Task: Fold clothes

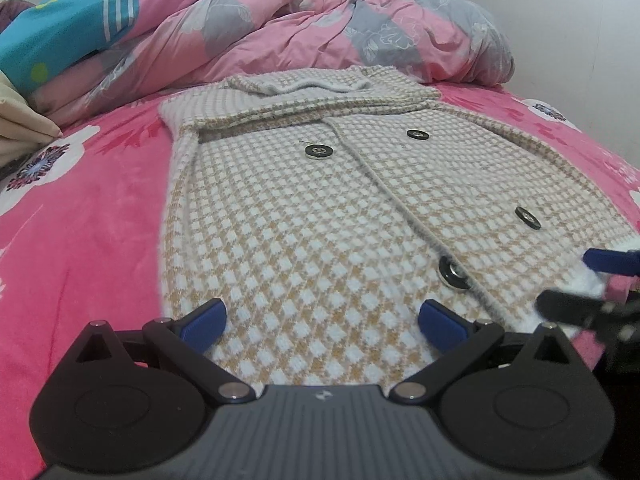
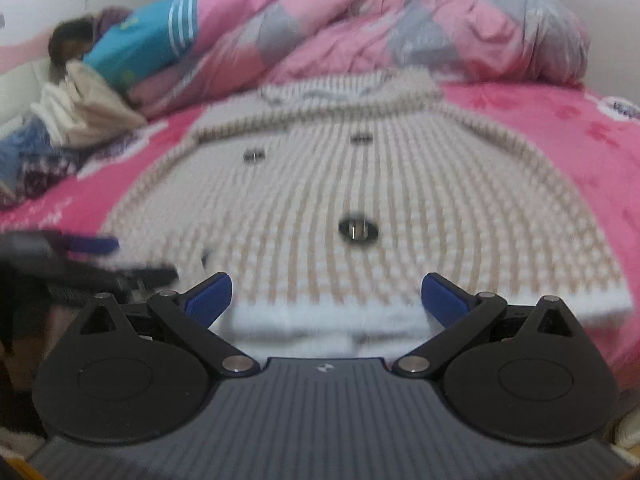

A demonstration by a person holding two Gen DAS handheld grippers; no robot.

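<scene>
Cardigan: lies flat on pink bedsheet, sleeves folded in, hem nearest.
Left gripper: jaws apart over hem.
Right gripper: jaws apart, holding nothing.
Advice: pinch both hem corners evenly, lift together.

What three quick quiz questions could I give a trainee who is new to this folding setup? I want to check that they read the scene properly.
1. True or false: both sets of tongs, left and right, are open.
2. How many dark buttons show on the checked cardigan in the left wrist view?
3. Multiple choice: the cardigan lies on A) a wooden table, B) a pink bedsheet, C) a grey carpet.

Key: 1 true; 2 four; 3 B.
</scene>
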